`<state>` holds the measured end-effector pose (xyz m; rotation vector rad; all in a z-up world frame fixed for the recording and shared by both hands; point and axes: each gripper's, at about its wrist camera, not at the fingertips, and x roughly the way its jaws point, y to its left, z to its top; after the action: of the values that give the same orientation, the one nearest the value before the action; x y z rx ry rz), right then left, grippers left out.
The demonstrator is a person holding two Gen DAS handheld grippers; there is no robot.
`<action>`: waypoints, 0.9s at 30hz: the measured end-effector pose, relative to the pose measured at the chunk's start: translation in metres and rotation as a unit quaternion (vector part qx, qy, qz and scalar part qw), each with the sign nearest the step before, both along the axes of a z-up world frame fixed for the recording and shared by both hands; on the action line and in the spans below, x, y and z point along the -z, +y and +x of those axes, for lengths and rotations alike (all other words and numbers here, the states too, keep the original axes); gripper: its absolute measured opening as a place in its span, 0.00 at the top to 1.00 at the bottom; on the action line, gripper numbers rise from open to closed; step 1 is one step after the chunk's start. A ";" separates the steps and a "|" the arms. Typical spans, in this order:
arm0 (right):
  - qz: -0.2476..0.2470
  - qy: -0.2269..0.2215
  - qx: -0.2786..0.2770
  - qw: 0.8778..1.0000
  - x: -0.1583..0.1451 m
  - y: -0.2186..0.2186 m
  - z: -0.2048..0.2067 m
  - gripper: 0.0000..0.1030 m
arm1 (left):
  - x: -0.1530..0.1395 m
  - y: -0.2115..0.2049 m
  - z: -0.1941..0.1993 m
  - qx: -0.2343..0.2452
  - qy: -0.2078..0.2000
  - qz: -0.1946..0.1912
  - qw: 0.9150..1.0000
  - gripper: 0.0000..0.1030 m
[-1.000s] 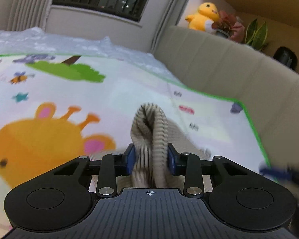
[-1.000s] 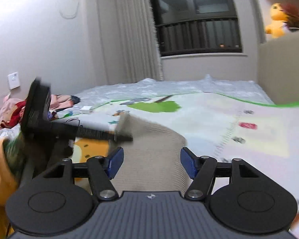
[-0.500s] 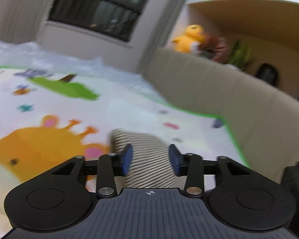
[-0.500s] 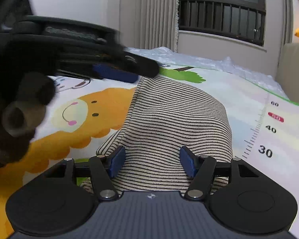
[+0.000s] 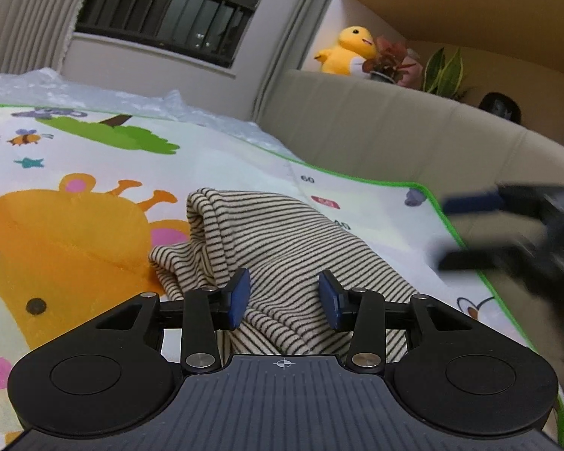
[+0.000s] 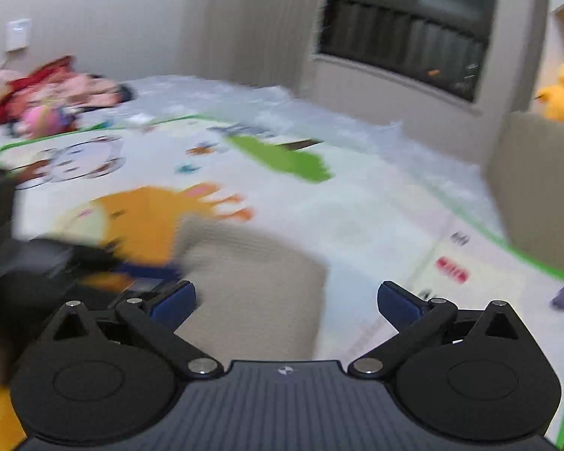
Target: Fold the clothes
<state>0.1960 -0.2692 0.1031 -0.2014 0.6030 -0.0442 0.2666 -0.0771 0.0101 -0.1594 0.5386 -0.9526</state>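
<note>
A beige garment with thin dark stripes lies folded in a heap on the cartoon play mat. My left gripper hovers open just above its near part, fingers apart with cloth showing between them but not pinched. In the right wrist view the garment is a blurred beige patch. My right gripper is open wide over it and holds nothing. The right gripper appears blurred at the right edge of the left wrist view, and the left gripper is a dark blur at the left of the right wrist view.
A beige sofa back borders the mat on the right, with a yellow plush toy and plants behind it. Crinkled clear plastic lies beyond the mat. A pile of colourful clothes sits far left.
My left gripper let go of the striped garment and opened; the cloth dropped onto the mat. My right gripper opened wider and swung away fast, blurring its view.
</note>
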 end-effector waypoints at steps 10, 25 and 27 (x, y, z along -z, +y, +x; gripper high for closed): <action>-0.020 0.059 0.045 0.997 0.056 0.014 0.083 0.00 | 0.008 0.008 0.009 0.003 0.023 -0.018 1.000 0.55; 0.149 -0.039 0.126 0.980 0.063 -0.027 0.009 0.00 | 0.008 0.006 0.006 0.003 0.012 -0.013 1.000 0.52; 0.197 -0.041 0.145 0.969 0.065 -0.038 -0.014 0.00 | 0.007 0.007 0.002 -0.010 0.011 0.006 1.000 0.43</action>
<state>0.1818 -0.3075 0.0382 0.2750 0.5427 -0.2131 0.2682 -0.0698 0.0027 -0.1650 0.5608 -0.9287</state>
